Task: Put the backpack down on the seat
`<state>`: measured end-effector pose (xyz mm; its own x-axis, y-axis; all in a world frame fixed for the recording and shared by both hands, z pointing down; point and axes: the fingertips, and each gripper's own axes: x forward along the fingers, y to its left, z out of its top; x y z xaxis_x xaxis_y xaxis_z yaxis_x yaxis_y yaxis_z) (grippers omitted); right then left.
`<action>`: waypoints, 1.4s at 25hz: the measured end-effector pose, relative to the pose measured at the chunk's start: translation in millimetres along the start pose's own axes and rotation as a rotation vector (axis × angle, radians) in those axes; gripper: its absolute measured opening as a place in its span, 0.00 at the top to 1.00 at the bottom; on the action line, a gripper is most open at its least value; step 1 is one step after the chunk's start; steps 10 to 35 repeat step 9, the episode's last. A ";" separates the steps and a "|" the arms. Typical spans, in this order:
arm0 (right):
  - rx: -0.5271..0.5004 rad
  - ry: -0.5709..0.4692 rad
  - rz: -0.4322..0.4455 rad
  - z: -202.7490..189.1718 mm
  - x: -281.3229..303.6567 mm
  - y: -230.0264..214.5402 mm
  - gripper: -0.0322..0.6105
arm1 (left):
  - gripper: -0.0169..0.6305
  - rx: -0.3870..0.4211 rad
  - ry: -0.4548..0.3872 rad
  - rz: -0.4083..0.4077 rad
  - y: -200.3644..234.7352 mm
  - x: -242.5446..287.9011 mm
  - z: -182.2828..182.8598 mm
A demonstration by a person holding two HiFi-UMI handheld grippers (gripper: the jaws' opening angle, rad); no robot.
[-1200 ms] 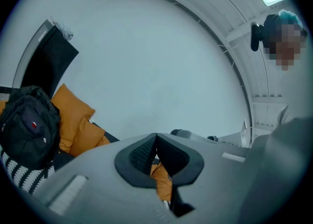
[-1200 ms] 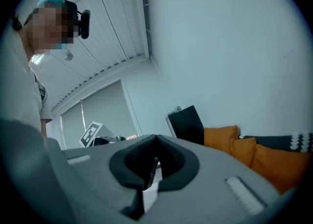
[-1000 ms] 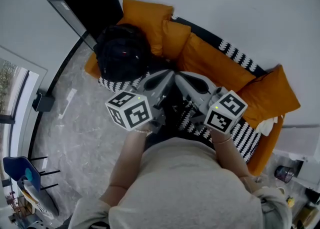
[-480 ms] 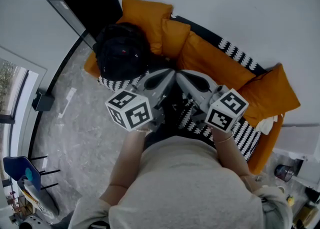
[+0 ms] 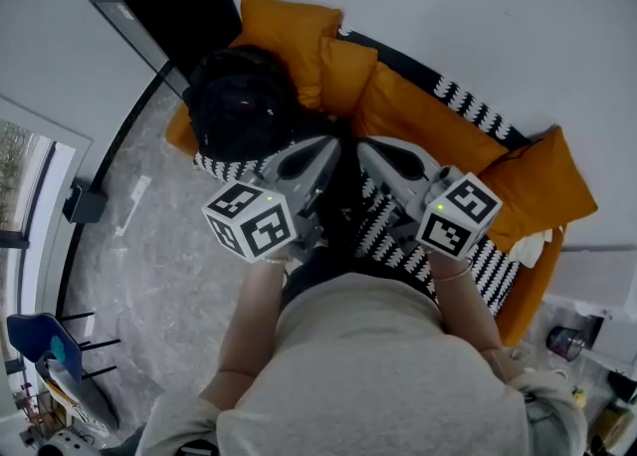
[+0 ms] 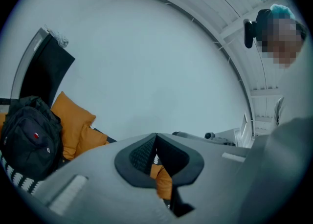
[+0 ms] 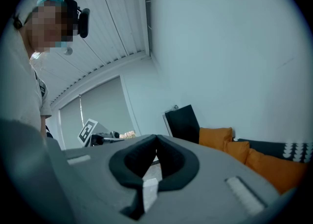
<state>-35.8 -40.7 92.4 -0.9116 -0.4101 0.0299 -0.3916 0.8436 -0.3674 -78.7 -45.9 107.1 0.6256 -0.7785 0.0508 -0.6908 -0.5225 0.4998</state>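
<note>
- The left claw [image 6: 156, 141] is closed, its dark pads meeting tip to tip with nothing gripped between them; only orange sofa fabric shows through the gap lower down.
- The right claw [image 7: 156, 142] is also closed and empty, its pads pressed together at the tips, with pale floor showing behind them.
- In the head view both claws are held level and close side by side in front of the person's chest, tips angled toward each other, above the front edge of the sofa seat [image 5: 393, 235] and its black-and-white patterned cover.
- Neither claw touches the backpack [image 5: 239, 111].
- The black backpack sits upright at the left end of the seat, resting against an orange cushion [image 5: 289, 36] behind it, apart from both claws.
- A tall black panel [image 5: 174, 6] stands just beyond that end of the sofa, against the white wall.
- More orange cushions line the sofa back toward the right.
</note>
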 end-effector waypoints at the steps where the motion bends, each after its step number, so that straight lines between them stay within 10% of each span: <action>1: -0.002 0.003 0.001 0.2 -0.2 -0.7 0.95 | 0.96 0.020 0.014 0.005 0.5 0.2 -1.1; 35: -0.022 0.063 0.049 -12.5 6.9 5.9 0.95 | 0.96 0.103 0.060 0.033 8.0 0.1 -2.1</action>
